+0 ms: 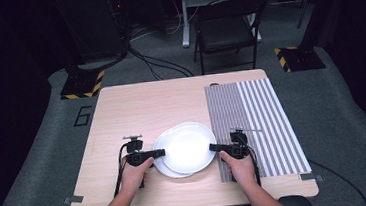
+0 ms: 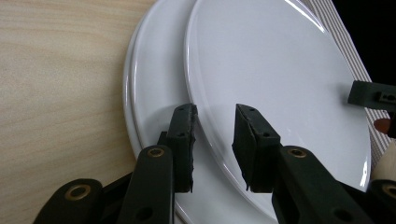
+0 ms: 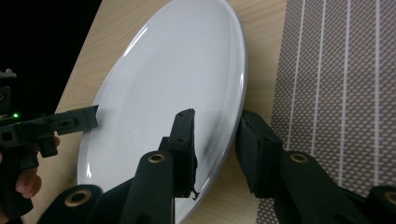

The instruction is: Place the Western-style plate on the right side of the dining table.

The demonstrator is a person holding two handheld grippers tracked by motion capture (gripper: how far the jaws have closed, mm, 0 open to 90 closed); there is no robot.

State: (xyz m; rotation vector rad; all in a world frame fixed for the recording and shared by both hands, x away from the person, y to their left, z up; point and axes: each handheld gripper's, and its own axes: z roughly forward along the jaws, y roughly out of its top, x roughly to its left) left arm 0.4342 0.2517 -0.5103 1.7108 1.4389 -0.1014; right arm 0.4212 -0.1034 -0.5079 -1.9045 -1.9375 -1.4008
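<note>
Two stacked white plates (image 1: 185,150) lie near the front of the wooden worktop (image 1: 136,107), just left of a striped mat (image 1: 258,121). The left hand-held gripper (image 2: 215,133) straddles the top plate's rim with jaws apart. The right hand-held gripper (image 3: 215,140) brackets the opposite rim, likewise unclosed. A "6" (image 1: 83,116) marks the floor.

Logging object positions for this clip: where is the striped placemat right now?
In the high view the striped placemat covers the table's right part, just right of the stacked white plates, with the right gripper at its left edge.
</note>
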